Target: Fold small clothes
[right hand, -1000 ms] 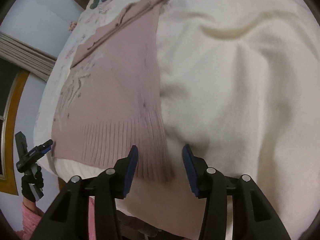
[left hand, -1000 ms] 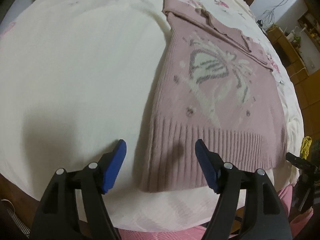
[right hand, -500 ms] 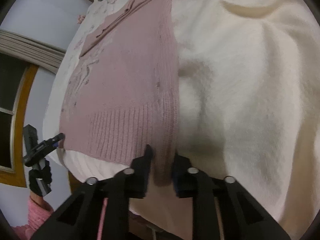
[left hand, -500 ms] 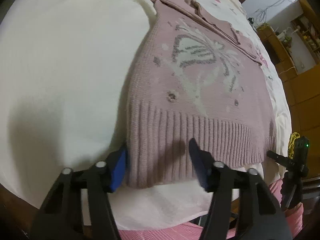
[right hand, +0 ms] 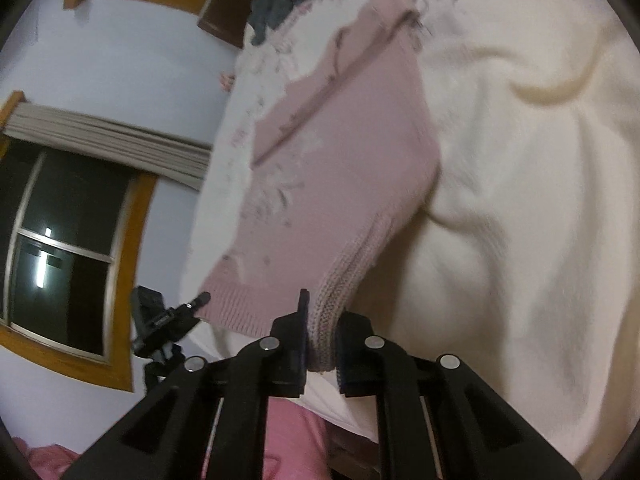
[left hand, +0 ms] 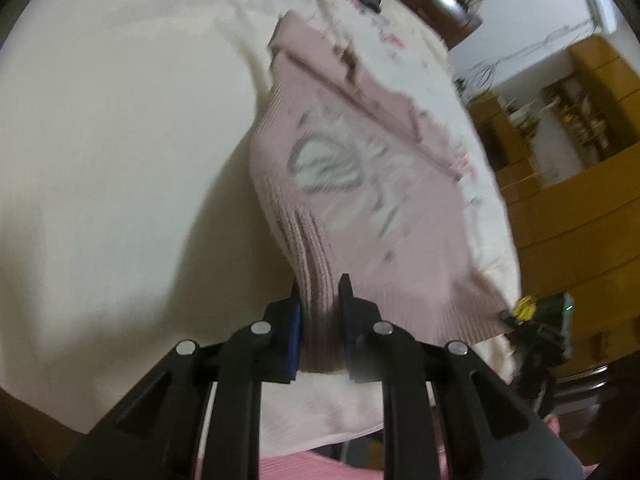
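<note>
Two grippers, left gripper [left hand: 320, 300] and right gripper [right hand: 322, 320], each clamped on pink sweater [left hand: 360, 200] hem; no legible writing.

No readable text, labels, brands, numbers or signs in either view.

We are in a home, in a bedroom. We see a bed with a cream blanket [right hand: 520, 160] and a flowered sheet [left hand: 384, 36]. There is a window [right hand: 60, 248] with a wooden frame and a folded blind above it, and wooden cupboards [left hand: 580, 184] with shelves full of small household things.
</note>
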A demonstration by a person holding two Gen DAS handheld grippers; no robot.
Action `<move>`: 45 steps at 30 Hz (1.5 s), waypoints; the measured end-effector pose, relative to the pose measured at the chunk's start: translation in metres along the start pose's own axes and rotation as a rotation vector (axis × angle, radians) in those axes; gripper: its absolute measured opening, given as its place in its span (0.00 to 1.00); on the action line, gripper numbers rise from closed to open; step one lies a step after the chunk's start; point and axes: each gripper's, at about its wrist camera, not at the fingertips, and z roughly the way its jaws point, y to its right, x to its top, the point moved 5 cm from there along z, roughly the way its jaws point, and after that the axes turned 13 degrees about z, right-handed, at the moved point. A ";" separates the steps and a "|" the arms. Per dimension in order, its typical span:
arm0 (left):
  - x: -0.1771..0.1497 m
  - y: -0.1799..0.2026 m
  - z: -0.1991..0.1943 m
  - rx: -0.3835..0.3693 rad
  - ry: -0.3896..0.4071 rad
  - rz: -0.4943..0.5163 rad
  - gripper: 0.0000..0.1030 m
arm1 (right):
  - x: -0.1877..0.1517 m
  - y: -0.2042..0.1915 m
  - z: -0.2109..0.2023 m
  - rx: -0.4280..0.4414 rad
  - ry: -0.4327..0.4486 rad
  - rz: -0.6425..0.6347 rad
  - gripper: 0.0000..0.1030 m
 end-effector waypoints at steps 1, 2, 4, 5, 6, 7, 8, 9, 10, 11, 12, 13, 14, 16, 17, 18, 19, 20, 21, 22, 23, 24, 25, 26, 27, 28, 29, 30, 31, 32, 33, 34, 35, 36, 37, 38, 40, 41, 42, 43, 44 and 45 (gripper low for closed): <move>0.006 0.001 -0.002 -0.002 0.008 0.005 0.14 | 0.004 -0.004 -0.002 0.008 0.008 -0.002 0.10; 0.013 0.001 -0.003 -0.002 0.015 0.010 0.14 | 0.009 -0.008 -0.004 0.014 0.014 -0.006 0.10; 0.030 0.001 -0.001 -0.004 0.028 0.007 0.14 | 0.023 -0.016 -0.009 0.018 0.030 -0.011 0.10; 0.038 0.000 0.001 -0.005 0.035 0.004 0.14 | 0.031 -0.019 -0.010 0.013 0.037 -0.013 0.10; 0.046 -0.002 0.003 -0.005 0.040 0.001 0.14 | 0.036 -0.021 -0.011 0.007 0.042 -0.015 0.10; 0.053 -0.004 0.007 -0.005 0.044 -0.006 0.14 | 0.045 -0.024 -0.009 -0.003 0.048 -0.014 0.10; 0.062 -0.006 0.012 -0.005 0.049 -0.018 0.14 | 0.051 -0.024 -0.009 -0.007 0.050 -0.011 0.10; 0.069 -0.009 0.016 -0.008 0.053 -0.031 0.14 | 0.061 -0.025 -0.007 -0.010 0.053 0.003 0.10; 0.076 -0.012 0.020 -0.008 0.055 -0.039 0.14 | 0.068 -0.026 -0.005 -0.008 0.055 0.016 0.10; 0.083 -0.015 0.025 -0.002 0.056 -0.044 0.14 | 0.075 -0.025 -0.003 -0.006 0.057 0.027 0.10; 0.089 -0.018 0.029 0.001 0.055 -0.045 0.14 | 0.086 -0.025 0.001 -0.009 0.060 0.039 0.10; 0.095 -0.019 0.035 0.005 0.052 -0.045 0.14 | 0.093 -0.025 0.004 -0.013 0.061 0.047 0.10; 0.100 -0.021 0.041 0.009 0.049 -0.045 0.14 | 0.099 -0.025 0.006 -0.017 0.061 0.053 0.10; 0.111 -0.026 0.052 0.015 0.041 -0.052 0.15 | 0.115 -0.024 0.012 -0.028 0.059 0.069 0.10; 0.115 -0.029 0.057 0.018 0.037 -0.057 0.15 | 0.123 -0.023 0.016 -0.037 0.058 0.077 0.10; 0.120 -0.033 0.063 0.022 0.032 -0.067 0.15 | 0.128 -0.023 0.020 -0.045 0.057 0.081 0.10; 0.124 -0.037 0.067 0.022 0.029 -0.073 0.15 | 0.135 -0.022 0.024 -0.055 0.055 0.085 0.10; 0.129 -0.042 0.073 0.024 0.025 -0.082 0.16 | 0.141 -0.021 0.029 -0.065 0.052 0.089 0.10; 0.131 -0.046 0.076 0.026 0.022 -0.089 0.16 | 0.145 -0.019 0.032 -0.072 0.050 0.094 0.10; 0.134 -0.050 0.080 0.026 0.021 -0.096 0.16 | 0.150 -0.018 0.036 -0.081 0.047 0.099 0.10; 0.138 -0.054 0.084 0.022 0.020 -0.105 0.17 | 0.155 -0.016 0.041 -0.090 0.043 0.103 0.10; 0.140 -0.056 0.087 0.022 0.020 -0.111 0.17 | 0.158 -0.015 0.044 -0.097 0.041 0.105 0.10; 0.143 -0.059 0.090 0.023 0.021 -0.117 0.17 | 0.162 -0.013 0.047 -0.105 0.038 0.109 0.10; 0.147 -0.063 0.093 0.021 0.021 -0.125 0.20 | 0.165 -0.011 0.050 -0.109 0.035 0.114 0.10; 0.149 -0.065 0.095 0.019 0.021 -0.132 0.21 | 0.169 -0.008 0.053 -0.112 0.029 0.122 0.10; 0.151 -0.067 0.096 0.020 0.020 -0.136 0.25 | 0.171 -0.006 0.055 -0.116 0.025 0.126 0.10; 0.154 -0.069 0.097 0.028 0.021 -0.138 0.28 | 0.175 -0.004 0.059 -0.125 0.022 0.128 0.11; 0.155 -0.071 0.097 0.037 0.022 -0.137 0.29 | 0.176 -0.001 0.060 -0.130 0.019 0.131 0.14; 0.156 -0.073 0.096 0.045 0.023 -0.138 0.35 | 0.178 0.000 0.062 -0.134 0.015 0.135 0.16; 0.156 -0.076 0.095 0.049 0.024 -0.142 0.39 | 0.179 0.001 0.064 -0.134 0.013 0.137 0.18; 0.156 -0.079 0.092 0.046 0.029 -0.150 0.39 | 0.181 0.002 0.064 -0.134 0.016 0.140 0.19; 0.156 -0.080 0.089 0.044 0.032 -0.152 0.41 | 0.182 0.003 0.063 -0.138 0.019 0.137 0.21; 0.156 -0.082 0.086 0.049 0.038 -0.147 0.41 | 0.183 0.004 0.061 -0.144 0.026 0.128 0.24; 0.155 -0.082 0.083 0.058 0.044 -0.137 0.42 | 0.184 0.004 0.059 -0.150 0.041 0.115 0.27; 0.156 -0.082 0.080 0.068 0.049 -0.123 0.42 | 0.185 0.004 0.054 -0.162 0.066 0.092 0.33; 0.157 -0.080 0.076 0.082 0.054 -0.096 0.43 | 0.187 0.004 0.051 -0.172 0.080 0.078 0.39; 0.159 -0.077 0.072 0.103 0.060 -0.055 0.45 | 0.190 0.003 0.041 -0.188 0.108 0.043 0.40; 0.161 -0.073 0.070 0.120 0.066 -0.020 0.49 | 0.190 0.002 0.038 -0.189 0.112 0.023 0.40; 0.163 -0.071 0.068 0.129 0.071 0.007 0.52 | 0.190 -0.001 0.035 -0.192 0.114 -0.011 0.40; 0.165 -0.067 0.068 0.140 0.076 0.047 0.56 | 0.189 -0.005 0.033 -0.198 0.114 -0.052 0.40; 0.166 -0.064 0.068 0.148 0.075 0.077 0.59 | 0.189 -0.007 0.034 -0.205 0.114 -0.079 0.40; 0.168 -0.059 0.072 0.162 0.069 0.123 0.60 | 0.188 -0.013 0.034 -0.222 0.112 -0.136 0.41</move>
